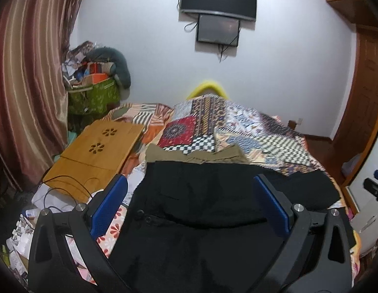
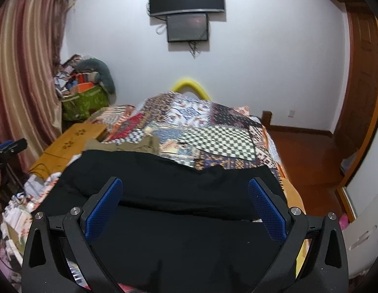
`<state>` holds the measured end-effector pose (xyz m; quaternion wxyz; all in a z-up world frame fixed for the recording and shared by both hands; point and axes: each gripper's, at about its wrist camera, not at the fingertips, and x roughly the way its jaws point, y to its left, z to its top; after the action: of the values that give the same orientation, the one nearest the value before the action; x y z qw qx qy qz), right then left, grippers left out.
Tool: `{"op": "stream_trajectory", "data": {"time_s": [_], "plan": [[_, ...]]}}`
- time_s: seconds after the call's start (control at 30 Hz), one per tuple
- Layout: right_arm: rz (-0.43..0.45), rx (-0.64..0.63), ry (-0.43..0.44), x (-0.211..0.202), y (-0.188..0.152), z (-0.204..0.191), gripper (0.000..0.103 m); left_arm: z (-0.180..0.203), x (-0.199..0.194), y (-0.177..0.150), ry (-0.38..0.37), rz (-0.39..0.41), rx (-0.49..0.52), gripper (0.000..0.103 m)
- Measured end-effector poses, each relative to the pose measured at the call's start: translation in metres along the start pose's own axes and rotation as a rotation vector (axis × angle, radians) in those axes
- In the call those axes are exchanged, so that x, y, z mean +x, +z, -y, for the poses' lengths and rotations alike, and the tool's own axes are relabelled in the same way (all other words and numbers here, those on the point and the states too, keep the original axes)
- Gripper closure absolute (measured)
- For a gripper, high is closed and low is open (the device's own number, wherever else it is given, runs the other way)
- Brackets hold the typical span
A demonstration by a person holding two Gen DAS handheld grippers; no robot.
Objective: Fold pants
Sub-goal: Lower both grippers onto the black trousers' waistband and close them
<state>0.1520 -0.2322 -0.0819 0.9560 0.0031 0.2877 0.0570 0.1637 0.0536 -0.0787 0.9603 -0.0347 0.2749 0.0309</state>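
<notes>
Black pants (image 1: 201,195) lie spread across the near end of the bed; from the left wrist we record them filling the frame from centre to 6 o'clock. We note the left gripper (image 1: 191,195) with its blue pads wide apart above the cloth, gripping nothing. Khaki shorts (image 1: 196,155) touch the pants' far edge at 12 o'clock. A bamboo lap tray (image 1: 96,156) sits at 10 o'clock.

From the right wrist, we find the right gripper (image 2: 186,199) likewise spread over the pants (image 2: 176,190). The patchwork quilt (image 2: 213,134) lies beyond, at 12 o'clock.
</notes>
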Motion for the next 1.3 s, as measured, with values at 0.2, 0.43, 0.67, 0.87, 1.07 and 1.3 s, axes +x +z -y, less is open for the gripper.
{"op": "stream_trajectory", "data": {"time_s": [0.2, 0.43, 0.67, 0.87, 1.07, 1.3], "plan": [[-0.053, -0.009, -0.074, 0.026, 0.000, 0.032, 0.001, -0.018, 0.050, 0.008, 0.048, -0.050, 0.015, 0.000], [-0.106, 0.007, -0.168, 0.056, 0.001, 0.070, 0.002, -0.041, 0.123, 0.015, 0.096, -0.158, 0.038, 0.000], [-0.152, 0.073, -0.222, 0.091, 0.006, 0.117, 0.003, -0.062, 0.197, 0.014, 0.107, -0.290, 0.008, 0.000], [-0.203, 0.100, -0.244, 0.128, 0.009, 0.153, 0.009, -0.070, 0.252, 0.009, 0.147, -0.368, 0.018, 0.000], [-0.280, 0.132, -0.214, 0.175, 0.002, 0.176, 0.014, -0.075, 0.294, -0.001, 0.150, -0.438, 0.003, 0.006], [-0.379, 0.111, -0.161, 0.227, -0.006, 0.189, 0.033, -0.078, 0.323, -0.014, 0.125, -0.509, -0.019, 0.016]]}}
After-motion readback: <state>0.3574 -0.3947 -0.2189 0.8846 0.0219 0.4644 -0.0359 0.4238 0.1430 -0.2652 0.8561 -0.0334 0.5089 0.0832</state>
